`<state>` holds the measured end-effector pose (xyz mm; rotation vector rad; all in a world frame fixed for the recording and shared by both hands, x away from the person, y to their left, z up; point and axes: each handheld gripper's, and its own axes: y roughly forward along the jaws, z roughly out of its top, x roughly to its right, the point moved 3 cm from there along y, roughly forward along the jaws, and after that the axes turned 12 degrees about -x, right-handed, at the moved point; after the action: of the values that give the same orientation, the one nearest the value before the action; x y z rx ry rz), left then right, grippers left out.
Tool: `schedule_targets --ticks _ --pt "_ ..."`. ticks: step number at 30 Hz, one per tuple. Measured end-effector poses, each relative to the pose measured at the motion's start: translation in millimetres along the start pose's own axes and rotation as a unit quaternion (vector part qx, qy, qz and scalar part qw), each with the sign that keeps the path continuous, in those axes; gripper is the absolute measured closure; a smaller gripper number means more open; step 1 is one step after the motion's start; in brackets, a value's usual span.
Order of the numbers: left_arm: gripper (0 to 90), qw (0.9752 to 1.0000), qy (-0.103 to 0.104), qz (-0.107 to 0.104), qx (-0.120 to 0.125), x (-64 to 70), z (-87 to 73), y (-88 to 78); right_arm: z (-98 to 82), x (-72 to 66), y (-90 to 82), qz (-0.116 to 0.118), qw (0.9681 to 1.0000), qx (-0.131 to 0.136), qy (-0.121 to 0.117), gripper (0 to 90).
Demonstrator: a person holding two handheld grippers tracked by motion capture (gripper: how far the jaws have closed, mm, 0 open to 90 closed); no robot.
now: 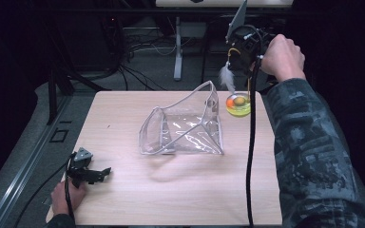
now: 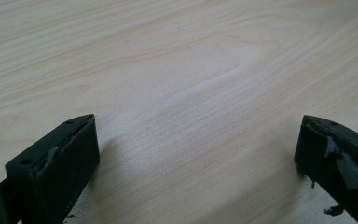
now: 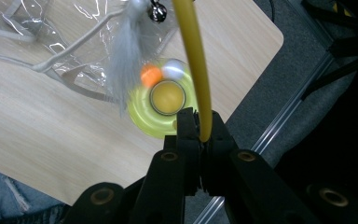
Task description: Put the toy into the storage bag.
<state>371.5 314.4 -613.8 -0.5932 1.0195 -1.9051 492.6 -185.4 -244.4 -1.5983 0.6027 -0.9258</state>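
My right gripper (image 3: 199,128) hangs above the far right corner of the desk (image 1: 123,199), its jaws pinched tight on the yellow rod (image 3: 192,60) of a cat teaser toy. From the rod's upper part a white feather (image 3: 123,60) and a small bell (image 3: 157,10) dangle. In the high view the feather (image 1: 226,77) hangs just above and beside the round yellow-green base (image 1: 238,105) that sits near the desk's far right edge; the base (image 3: 142,112) carries an orange ball (image 3: 150,74) and a white ball (image 3: 172,69) in its ring.

Just left of the base stands a clear plastic pouch (image 1: 183,126), mouth gaping, close enough that the feather hangs near its raised corner. A black cable (image 1: 251,152) trails from my right gripper across the desk's right side.

My left gripper (image 1: 88,172) rests low at the near left corner, well apart from all this, jaws spread wide over bare wood (image 2: 182,93).
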Motion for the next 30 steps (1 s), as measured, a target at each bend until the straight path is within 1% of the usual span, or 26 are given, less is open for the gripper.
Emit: schedule_targets --ticks 8,10,14,15,16,18,20,22,23,26,27,30 --pt "0.0 1.0 0.0 0.0 0.0 0.0 0.0 0.0 4.3 -3.0 -15.6 -0.008 0.9999 0.015 0.001 87.7" --pt "0.0 1.0 0.0 0.0 0.0 0.0 0.0 0.0 5.4 -4.8 -20.3 -0.015 0.9998 0.015 -0.002 87.8" --pt "0.0 1.0 0.0 0.0 0.0 0.0 0.0 0.0 7.7 -8.4 -27.8 -0.015 0.9996 0.025 0.002 87.7" --pt "0.0 1.0 0.0 0.0 0.0 -0.1 0.0 0.0 8.4 -8.9 -30.5 -0.017 0.9996 0.024 0.0 87.7" --pt "0.0 1.0 0.0 0.0 0.0 0.0 0.0 0.0 9.1 -9.9 -31.6 -0.016 0.9994 0.03 0.001 87.7" --pt "0.0 1.0 0.0 0.0 0.0 0.0 0.0 0.0 10.1 -11.4 -36.1 -0.024 0.9993 0.027 -0.004 87.7" --pt "0.0 1.0 0.0 0.0 0.0 0.0 0.0 0.0 11.1 -14.0 -39.3 -0.022 0.9991 0.036 -0.004 87.7" --pt "0.0 1.0 0.0 0.0 0.0 0.0 0.0 0.0 12.1 -17.2 -43.7 -0.025 0.9989 0.04 -0.006 87.7" --pt "0.0 1.0 0.0 0.0 0.0 0.0 0.0 0.0 12.4 -18.2 -46.5 -0.029 0.9988 0.037 -0.011 87.7" --pt "0.0 1.0 0.0 0.0 -0.001 0.0 0.0 -0.1 14.0 -22.3 -52.8 -0.038 0.9984 0.04 -0.014 87.7" --pt "0.0 1.0 0.0 0.0 -0.001 0.0 0.0 -0.1 14.9 -24.4 -53.7 -0.04 0.9981 0.046 -0.012 87.7" --pt "0.0 1.0 0.0 0.0 -0.001 -0.1 0.0 0.0 17.6 -30.2 -57.7 -0.046 0.9976 0.048 -0.021 87.7"
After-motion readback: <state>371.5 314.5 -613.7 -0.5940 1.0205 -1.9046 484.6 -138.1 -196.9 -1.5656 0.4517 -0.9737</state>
